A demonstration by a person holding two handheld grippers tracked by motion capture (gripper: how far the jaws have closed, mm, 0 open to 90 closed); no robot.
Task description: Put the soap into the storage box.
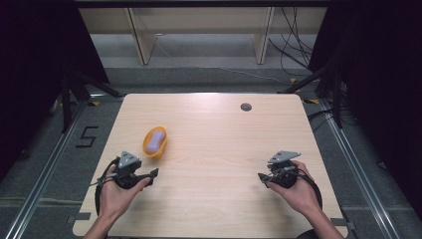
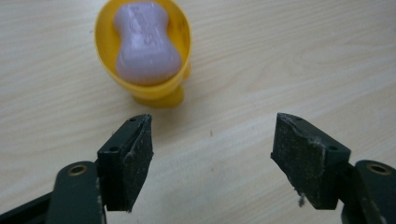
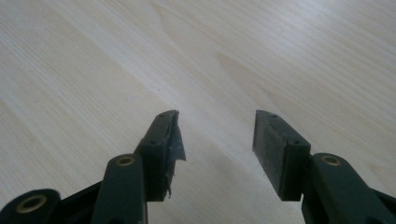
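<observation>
At the left of the high view, the person's left hand [image 1: 115,191] held the left gripper [image 1: 149,175] low over the near-left part of the pale wooden counter [image 1: 219,149], its jaws pointing toward the middle. In the left gripper view those jaws stood wide apart with nothing between them, bare wood showing in the gap.

Just beyond that gripper sat the yellow soap dish [image 1: 155,143], on the left half of the counter and resting on the wood. A lilac bar of soap [image 1: 156,140] lay inside it, waisted in the middle. The left gripper view showed the yellow soap dish [image 2: 142,46] close ahead of the left-hand jaw but not touching it, with the bar of soap [image 2: 145,44] lying lengthwise in its hollow.

Farther back, right of centre, a small round grey grommet [image 1: 246,106] was set into the counter.

At the right, the right hand [image 1: 298,191] held the right gripper [image 1: 263,178] over the near-right part, well apart from the dish. Its jaws were open, somewhat narrower than the left pair, and empty, with plain wood grain beneath.
</observation>
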